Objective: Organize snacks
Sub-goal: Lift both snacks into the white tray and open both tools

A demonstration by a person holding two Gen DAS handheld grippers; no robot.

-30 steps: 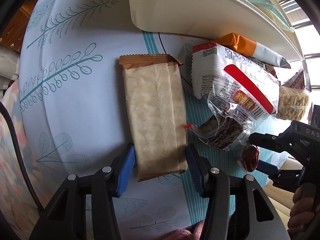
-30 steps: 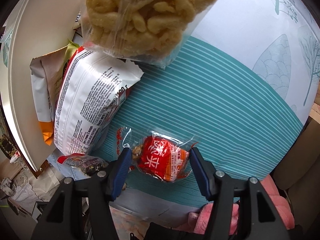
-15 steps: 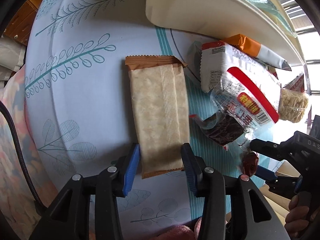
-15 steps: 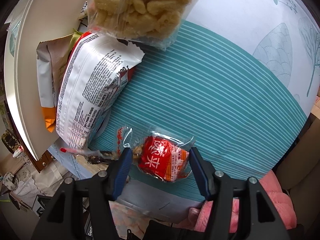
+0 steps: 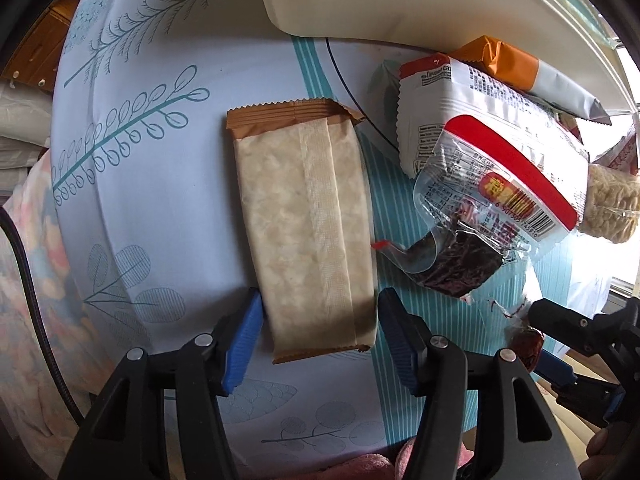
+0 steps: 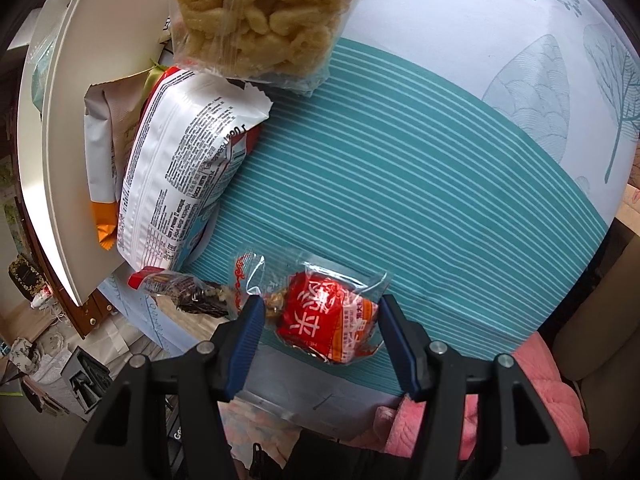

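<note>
To the left of the tan wafer packet (image 5: 306, 224), the pale leaf-print tablecloth (image 5: 152, 208) is lying bare, giving a gripper free passage there. On the packet's other side, the clear packet of dark snack (image 5: 472, 240) and the white printed bag (image 5: 480, 100) are crowding close, and the cream tray (image 5: 400, 4) is overhanging them from above. In the right wrist view, the teal striped band (image 6: 400, 184) is stretching open beyond the red packet (image 6: 328, 320), while the bag of puffed curls (image 6: 264, 20) is blocking its far end.
</note>
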